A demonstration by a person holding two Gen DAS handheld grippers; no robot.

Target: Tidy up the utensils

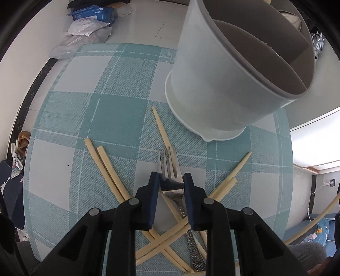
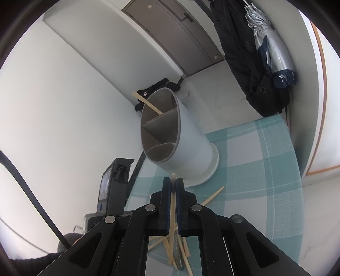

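A: How far along was it?
B: Barely begun. One chopstick (image 2: 146, 103) stood in the holder (image 2: 187, 146); the fork (image 1: 170, 167) and other chopsticks (image 1: 106, 167) lay crossed on the mat (image 1: 85, 106) on the table.
A: The grippers?
B: The left gripper (image 1: 170, 180) straddled the steel fork's neck, contact unclear. The right gripper (image 2: 173, 184) was clamped on a pale chopstick.

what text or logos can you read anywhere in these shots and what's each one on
No text can be read with confidence.
Blue and white package on the floor: printing too blurred.
White plastic bags: small print, illegible.
Dark bag at the left edge: white jumping-figure logo, no readable words.
Utensil holder, fork, chopsticks: none.
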